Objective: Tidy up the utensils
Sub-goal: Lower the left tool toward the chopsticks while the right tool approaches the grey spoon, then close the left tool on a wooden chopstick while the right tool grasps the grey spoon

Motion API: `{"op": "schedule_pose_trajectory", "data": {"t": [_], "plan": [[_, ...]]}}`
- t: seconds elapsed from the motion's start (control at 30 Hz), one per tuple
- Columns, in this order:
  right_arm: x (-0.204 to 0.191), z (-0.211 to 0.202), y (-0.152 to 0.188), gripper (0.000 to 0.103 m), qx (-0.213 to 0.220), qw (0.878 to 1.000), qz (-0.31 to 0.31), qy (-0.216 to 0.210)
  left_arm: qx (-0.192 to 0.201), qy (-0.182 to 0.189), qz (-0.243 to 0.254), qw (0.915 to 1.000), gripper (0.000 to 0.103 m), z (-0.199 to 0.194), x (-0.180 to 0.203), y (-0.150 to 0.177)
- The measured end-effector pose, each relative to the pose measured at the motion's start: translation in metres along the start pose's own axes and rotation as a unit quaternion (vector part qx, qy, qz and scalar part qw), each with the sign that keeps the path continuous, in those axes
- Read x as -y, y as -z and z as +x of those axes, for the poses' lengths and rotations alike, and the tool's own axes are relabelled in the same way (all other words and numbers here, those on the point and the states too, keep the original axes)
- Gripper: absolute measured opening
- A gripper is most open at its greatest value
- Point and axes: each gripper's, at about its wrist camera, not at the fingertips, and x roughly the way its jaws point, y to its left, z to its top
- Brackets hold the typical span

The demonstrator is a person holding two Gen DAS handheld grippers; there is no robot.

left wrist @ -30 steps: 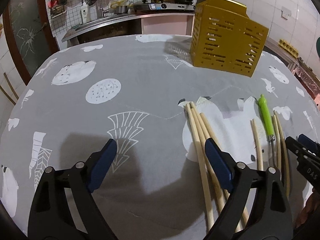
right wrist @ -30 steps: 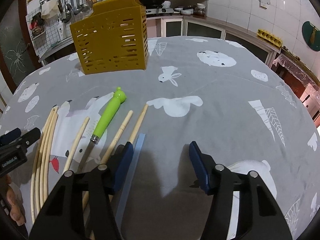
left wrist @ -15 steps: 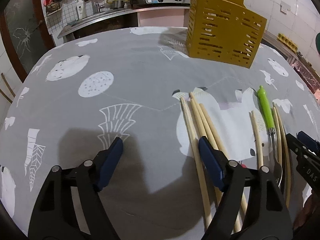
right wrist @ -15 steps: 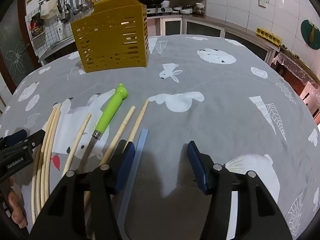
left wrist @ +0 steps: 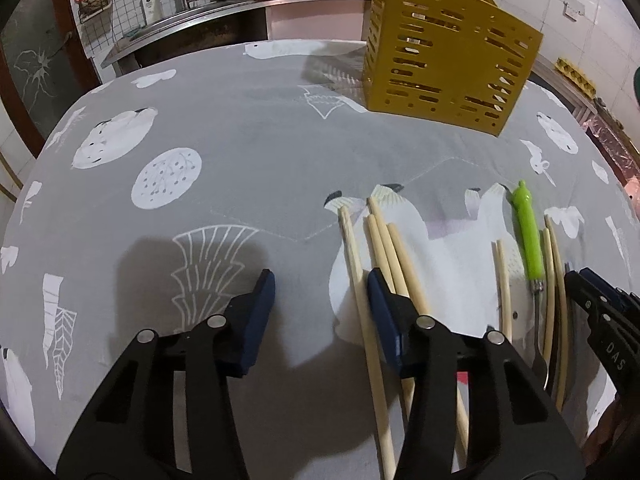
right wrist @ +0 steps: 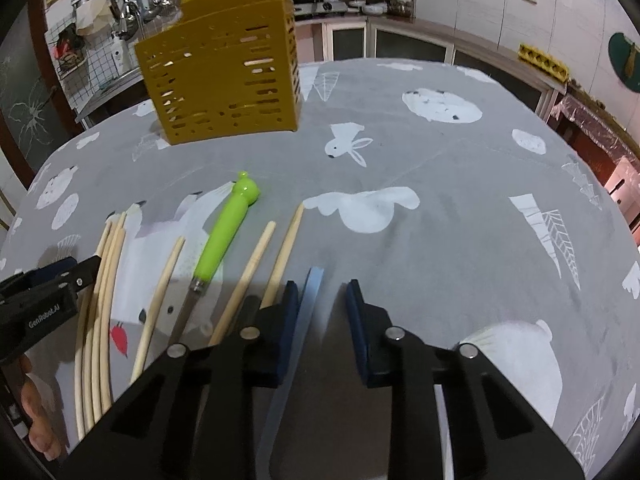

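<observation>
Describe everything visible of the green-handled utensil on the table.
The green-handled utensil lies flat on the grey patterned cloth, among the wooden chopsticks, touching none. Its glossy, plastic-looking handle ends in a rounded knob pointing toward the yellow caddy; a metal collar joins a slim metal shaft running back toward the camera. Neither gripper touches it.

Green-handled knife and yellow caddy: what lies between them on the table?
Nothing but bare grey printed cloth. The right wrist view shows open cloth from the green-handled knife up to the yellow caddy.
</observation>
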Motion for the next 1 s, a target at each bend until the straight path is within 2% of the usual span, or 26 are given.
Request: {"op": "schedule_pose_trajectory", "data": {"t": [0.23,0.33,0.4,0.47,0.63,0.77,1.0], "plan": [[-0.002,0.009,-0.011,0.011,-0.016,1.000,0.004,0.002,-0.008,-0.008,0.015,0.9998,0.034,0.008,0.008,-0.011],[0.001,0.009,-0.013,0.010,-0.021,1.000,0.010,-0.005,-0.011,-0.001,0.013,0.9999,0.024,0.008,0.008,-0.014],[0.004,0.009,-0.015,0.010,-0.023,1.000,0.016,-0.011,-0.010,0.003,0.015,0.9998,0.013,0.008,0.009,-0.015],[0.007,0.007,-0.016,0.010,-0.021,0.999,0.023,-0.016,-0.009,0.005,0.018,0.9998,0.008,0.007,0.011,-0.015],[0.013,-0.007,-0.020,0.009,-0.003,0.999,0.030,-0.026,0.001,0.010,0.009,0.9999,0.007,-0.001,0.008,-0.015],[0.015,-0.026,-0.025,0.009,0.030,0.999,0.025,-0.029,0.023,0.016,0.004,0.9996,0.005,-0.017,0.007,-0.017],[0.020,-0.053,-0.034,0.008,0.085,0.995,0.026,-0.044,0.097,0.038,0.001,0.9946,0.005,-0.066,0.004,-0.023]]}}
